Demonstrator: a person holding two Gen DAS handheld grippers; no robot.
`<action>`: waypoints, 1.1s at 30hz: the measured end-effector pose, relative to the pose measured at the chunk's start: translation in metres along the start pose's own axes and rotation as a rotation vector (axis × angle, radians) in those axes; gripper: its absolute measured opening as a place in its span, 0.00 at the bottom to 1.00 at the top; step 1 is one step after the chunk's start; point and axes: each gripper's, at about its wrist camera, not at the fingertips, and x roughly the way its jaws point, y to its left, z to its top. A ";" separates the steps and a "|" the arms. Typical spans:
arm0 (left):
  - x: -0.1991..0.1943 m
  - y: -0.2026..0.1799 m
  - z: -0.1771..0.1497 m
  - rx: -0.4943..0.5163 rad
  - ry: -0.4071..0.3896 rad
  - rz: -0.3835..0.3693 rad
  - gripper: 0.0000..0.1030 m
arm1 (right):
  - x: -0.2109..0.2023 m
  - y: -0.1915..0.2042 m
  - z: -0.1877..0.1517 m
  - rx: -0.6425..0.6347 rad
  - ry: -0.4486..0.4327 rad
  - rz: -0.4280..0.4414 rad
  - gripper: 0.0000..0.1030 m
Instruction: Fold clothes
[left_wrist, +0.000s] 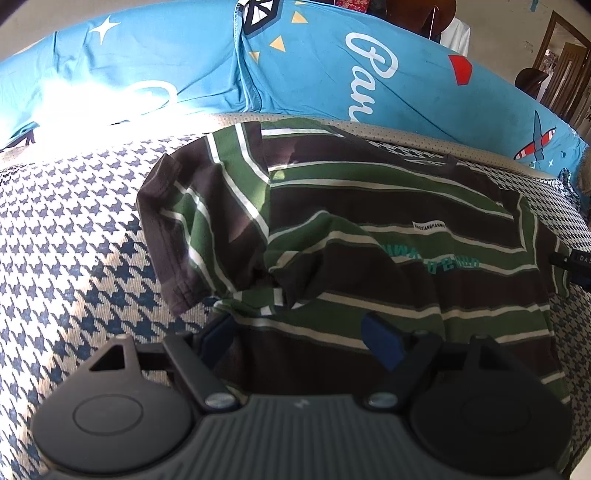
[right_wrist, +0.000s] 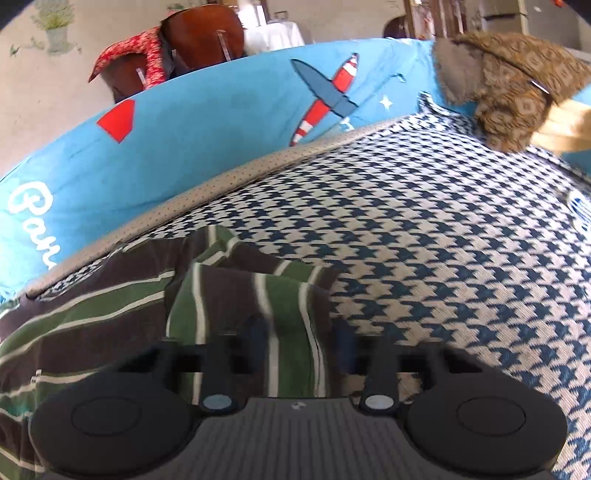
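Houndstooth cover (left_wrist: 74, 236), blue and cream, spans the whole near surface in both views. Behind it, at the far edge, a bright blue sheet (left_wrist: 177, 70) with white script, stars and a red-striped plane print rises like a backrest.

Striped T-shirt (left_wrist: 369, 229), brown, green and white, lies on the houndstooth cover, collar toward the far side, chest print facing up. Its left sleeve (left_wrist: 192, 221) is folded inward over the body, with a raised wrinkle near the middle.

Brown fuzzy item (right_wrist: 517, 85) sits at the far right corner of the cover, well apart from the shirt.

Left gripper (left_wrist: 301, 332): jaws wide apart, blue pads over the near hem of the shirt; contact with the cloth cannot be told.

Right gripper (right_wrist: 297, 343): view blurred. Jaws partly apart with a fold of the shirt's right edge between them; whether they pinch it cannot be told.
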 end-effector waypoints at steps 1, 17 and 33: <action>0.000 0.000 0.000 -0.001 0.001 0.001 0.77 | -0.002 0.005 0.000 -0.013 -0.014 -0.004 0.15; 0.000 0.005 0.002 -0.022 0.012 0.000 0.77 | -0.044 0.145 -0.066 -0.838 -0.006 0.326 0.25; 0.000 0.008 0.004 -0.035 0.019 0.007 0.77 | -0.028 0.135 -0.037 -0.530 -0.076 0.215 0.41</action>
